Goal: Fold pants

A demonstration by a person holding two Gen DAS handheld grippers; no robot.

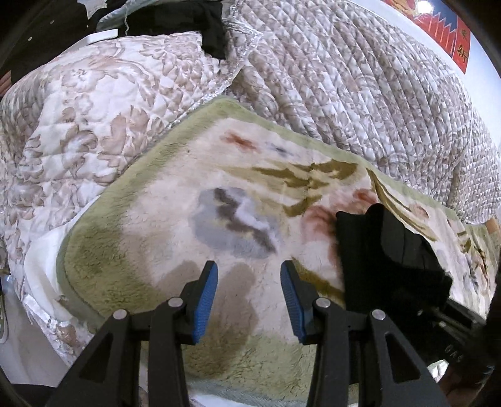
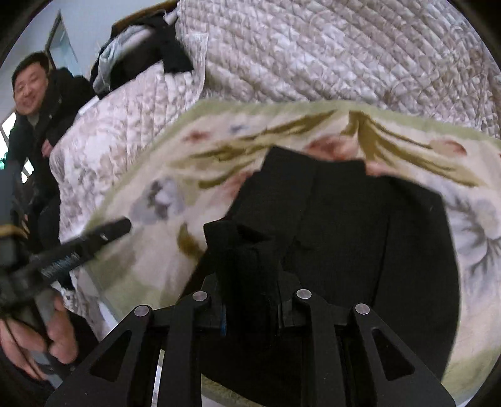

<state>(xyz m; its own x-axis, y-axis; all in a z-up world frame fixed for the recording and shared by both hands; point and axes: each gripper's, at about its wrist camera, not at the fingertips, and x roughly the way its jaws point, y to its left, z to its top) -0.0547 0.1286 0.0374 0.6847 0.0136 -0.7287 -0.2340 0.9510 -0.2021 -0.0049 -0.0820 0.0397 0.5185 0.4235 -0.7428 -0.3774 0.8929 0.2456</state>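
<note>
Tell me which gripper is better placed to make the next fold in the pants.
Right, probably. The right gripper is shut on the black pants; the left gripper is open over the blanket, beside them.

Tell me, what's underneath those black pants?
The black pants lie on a fleecy floral blanket, which rests on a quilted bedspread. The blanket directly beneath the pants is covered.

A plush cream blanket with a green border and flower print (image 1: 162, 200) fills the centre of both views. Behind it lies a quilted beige floral bedspread (image 1: 360, 78). Dark clothing (image 1: 188, 22) is heaped at upper left. A smiling man in a dark jacket (image 2: 28, 94) sits at the right-wrist view's left edge.
</note>
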